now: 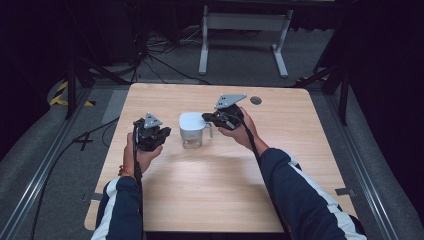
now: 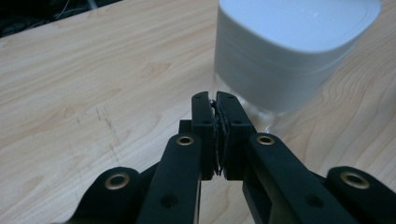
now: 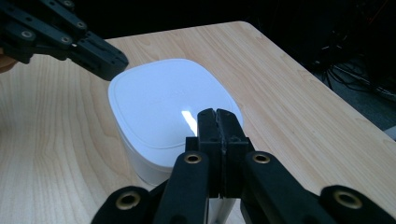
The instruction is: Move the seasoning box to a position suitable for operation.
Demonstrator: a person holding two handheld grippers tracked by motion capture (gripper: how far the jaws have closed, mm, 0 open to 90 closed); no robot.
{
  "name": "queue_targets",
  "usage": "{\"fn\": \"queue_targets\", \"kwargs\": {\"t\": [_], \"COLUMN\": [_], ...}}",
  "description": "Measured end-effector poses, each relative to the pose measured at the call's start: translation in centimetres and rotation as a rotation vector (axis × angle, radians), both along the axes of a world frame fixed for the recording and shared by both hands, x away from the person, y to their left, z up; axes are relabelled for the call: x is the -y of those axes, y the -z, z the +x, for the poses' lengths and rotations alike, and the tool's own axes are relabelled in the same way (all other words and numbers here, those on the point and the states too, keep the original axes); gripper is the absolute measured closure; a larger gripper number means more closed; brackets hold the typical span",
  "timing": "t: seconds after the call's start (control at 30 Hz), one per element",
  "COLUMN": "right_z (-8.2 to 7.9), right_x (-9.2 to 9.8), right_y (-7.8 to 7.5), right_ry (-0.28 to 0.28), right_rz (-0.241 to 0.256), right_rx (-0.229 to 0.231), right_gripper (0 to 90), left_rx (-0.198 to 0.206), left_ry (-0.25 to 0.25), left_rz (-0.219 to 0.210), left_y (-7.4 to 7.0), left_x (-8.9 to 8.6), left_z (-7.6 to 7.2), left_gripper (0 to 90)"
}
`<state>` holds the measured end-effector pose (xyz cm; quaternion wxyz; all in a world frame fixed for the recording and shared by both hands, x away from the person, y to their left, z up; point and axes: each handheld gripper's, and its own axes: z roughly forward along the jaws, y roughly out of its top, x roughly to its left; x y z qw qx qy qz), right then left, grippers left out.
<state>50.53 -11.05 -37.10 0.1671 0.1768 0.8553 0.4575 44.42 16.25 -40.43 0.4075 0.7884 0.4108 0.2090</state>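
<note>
A clear jug with a square white lid [image 1: 192,122] stands at the middle of the wooden table [image 1: 215,195], its handle on the right. My left gripper [image 1: 168,132] is just left of the jug, held low and shut on nothing. In the left gripper view its jaw tips [image 2: 215,98] nearly reach the clear wall under the white lid [image 2: 289,42]. My right gripper [image 1: 205,116] is shut too, hovering over the lid's right edge above the handle. In the right gripper view its tips [image 3: 218,112] lie over the lid [image 3: 163,100], and the left gripper [image 3: 119,63] is beyond it.
A small round grey cap [image 1: 256,100] sits in the tabletop at the back right. Behind the table stands a white metal frame [image 1: 243,22], with cables [image 1: 155,55] on the grey floor. Dark rails run along both sides.
</note>
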Motion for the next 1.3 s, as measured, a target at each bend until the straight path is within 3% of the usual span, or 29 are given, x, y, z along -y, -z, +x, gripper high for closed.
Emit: {"fn": "queue_targets", "kwargs": {"t": [0.1,0.13,0.2,0.23,0.37,0.4,0.43,0.47,0.63,0.73,0.83,1.0,1.3], "right_z": [-0.2,-0.2,-0.3,-0.3,-0.6,-0.6,-0.6,-0.6,-0.8,-0.7,-0.7,-0.8,-1.1], "right_x": [0.1,0.1,0.2,0.3,0.2,0.2,0.3,0.3,0.5,0.7,0.7,0.7,0.9], "right_y": [0.1,0.1,0.2,0.2,0.2,0.2,0.2,0.3,0.4,0.5,0.5,0.5,0.6], "right_ry": [0.002,0.000,0.002,0.002,-0.009,-0.008,-0.008,-0.009,-0.006,0.004,0.004,0.004,-0.005], "right_rz": [0.004,0.005,0.012,0.019,0.013,0.014,0.019,0.021,0.027,0.038,0.043,0.043,0.057], "right_rx": [0.003,0.007,0.010,0.009,0.013,0.012,0.009,0.010,0.011,0.012,0.012,0.010,0.002], "right_gripper": [89.9,89.9,89.9,89.9,89.9,89.9,89.9,89.9,89.9,89.9,89.9,89.9,89.9], "left_rx": [0.025,0.008,0.005,0.008,0.009,0.027,0.013,0.029,0.005,0.014,0.002,0.024,0.020], "left_ry": [0.008,0.001,0.006,0.002,0.011,0.022,0.022,0.020,-0.007,0.010,0.002,0.016,0.009], "left_rz": [0.011,-0.005,0.003,-0.012,0.005,0.009,0.018,0.025,-0.009,0.017,0.008,0.012,0.007], "left_y": [-0.2,-0.1,-0.2,-0.2,-0.6,-0.7,-0.9,-0.8,-0.5,-0.5,-0.4,-0.6,-0.7], "left_x": [0.5,0.7,0.8,0.9,1.4,1.5,1.6,1.6,1.5,1.5,1.7,2.0,1.9], "left_z": [0.3,0.3,0.4,0.4,0.7,0.8,0.8,0.9,0.9,1.1,1.1,1.3,1.2], "left_gripper": [86.5,86.5,86.3,86.3,86.9,87.0,87.1,87.0,86.5,86.4,86.4,85.4,83.3]}}
